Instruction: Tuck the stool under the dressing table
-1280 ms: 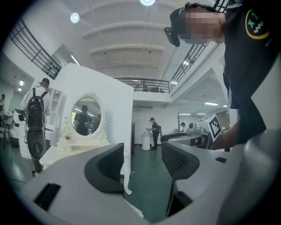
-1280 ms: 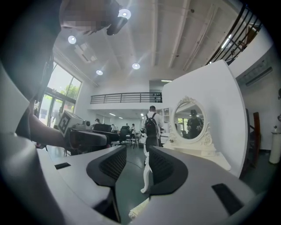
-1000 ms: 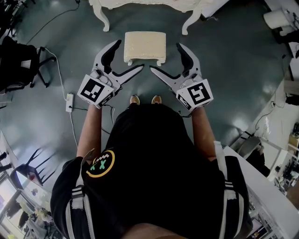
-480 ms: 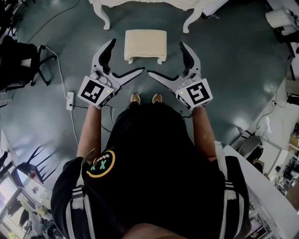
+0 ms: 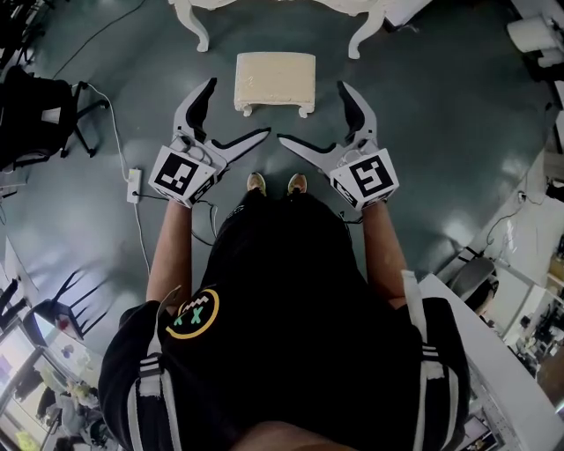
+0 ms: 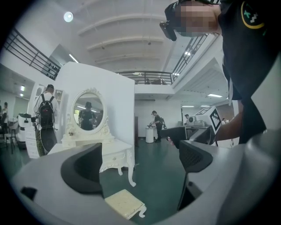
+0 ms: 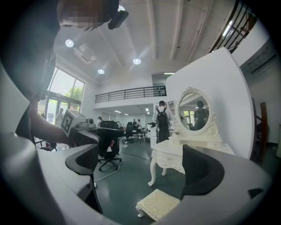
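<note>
A small cream stool (image 5: pixel 275 81) with white legs stands on the dark green floor, just in front of the white dressing table (image 5: pixel 198 26), whose two front legs show at the top. My left gripper (image 5: pixel 236 110) hangs wide open to the stool's left and nearer to me, touching nothing. My right gripper (image 5: pixel 313 112) mirrors it on the right, also wide open and empty. In the left gripper view the stool (image 6: pixel 125 203) lies low between the jaws (image 6: pixel 139 165), beyond them, with the mirrored dressing table (image 6: pixel 112 154) behind. The right gripper view shows the stool (image 7: pixel 158 204) below the table (image 7: pixel 175 158).
A black office chair (image 5: pixel 40 114) stands at the left. A power strip (image 5: pixel 132 187) and its cable lie on the floor nearby. A white table's edge (image 5: pixel 493 352) sits at the lower right. My shoes (image 5: pixel 275 183) are just behind the grippers. People stand far off in the hall.
Both grippers' jaws have spread wider. Both hands have sunk slightly in front of the stool. The stool has not moved.
</note>
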`<move>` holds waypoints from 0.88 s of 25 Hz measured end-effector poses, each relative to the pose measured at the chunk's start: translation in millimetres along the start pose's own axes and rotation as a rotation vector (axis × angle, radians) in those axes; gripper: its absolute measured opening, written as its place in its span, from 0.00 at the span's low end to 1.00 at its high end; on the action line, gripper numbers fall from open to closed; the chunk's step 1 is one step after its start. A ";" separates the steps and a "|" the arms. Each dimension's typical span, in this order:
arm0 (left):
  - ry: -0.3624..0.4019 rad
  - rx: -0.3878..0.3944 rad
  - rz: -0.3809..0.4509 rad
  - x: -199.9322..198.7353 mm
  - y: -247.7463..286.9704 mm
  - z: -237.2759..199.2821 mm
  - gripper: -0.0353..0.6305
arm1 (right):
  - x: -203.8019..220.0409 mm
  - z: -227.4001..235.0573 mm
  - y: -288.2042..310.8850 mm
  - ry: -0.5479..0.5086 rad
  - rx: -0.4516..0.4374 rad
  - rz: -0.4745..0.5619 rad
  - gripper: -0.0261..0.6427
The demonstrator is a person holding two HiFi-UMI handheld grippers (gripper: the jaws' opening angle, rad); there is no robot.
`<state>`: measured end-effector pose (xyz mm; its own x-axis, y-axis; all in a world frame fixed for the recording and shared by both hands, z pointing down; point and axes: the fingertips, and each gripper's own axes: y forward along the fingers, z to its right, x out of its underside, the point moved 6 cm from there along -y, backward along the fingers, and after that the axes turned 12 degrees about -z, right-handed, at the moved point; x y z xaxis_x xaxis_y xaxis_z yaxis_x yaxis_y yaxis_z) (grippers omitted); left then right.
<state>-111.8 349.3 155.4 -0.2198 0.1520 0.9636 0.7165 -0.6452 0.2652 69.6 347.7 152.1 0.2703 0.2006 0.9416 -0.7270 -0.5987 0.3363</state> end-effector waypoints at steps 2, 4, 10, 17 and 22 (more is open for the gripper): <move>-0.031 -0.006 -0.026 4.1 10.1 0.2 0.85 | 7.5 11.0 -0.5 0.024 0.000 -0.016 0.93; -0.077 -0.016 -0.059 11.2 18.4 0.6 0.85 | 16.3 19.3 -1.1 0.045 -0.005 -0.031 0.93; -0.189 -0.073 -0.163 51.2 41.8 -7.6 0.85 | 52.4 41.3 12.7 0.090 -0.030 -0.088 0.93; -0.321 -0.091 -0.310 134.0 82.2 -46.4 0.85 | 127.7 77.0 77.3 0.226 0.017 -0.229 0.93; -0.463 -0.108 -0.421 219.7 135.6 -99.7 0.85 | 198.0 118.0 151.9 0.345 0.076 -0.372 0.93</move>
<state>-128.9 220.5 399.8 -0.1421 0.7016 0.6982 0.5552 -0.5275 0.6431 87.2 205.0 387.7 0.2682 0.6475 0.7133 -0.5701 -0.4901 0.6594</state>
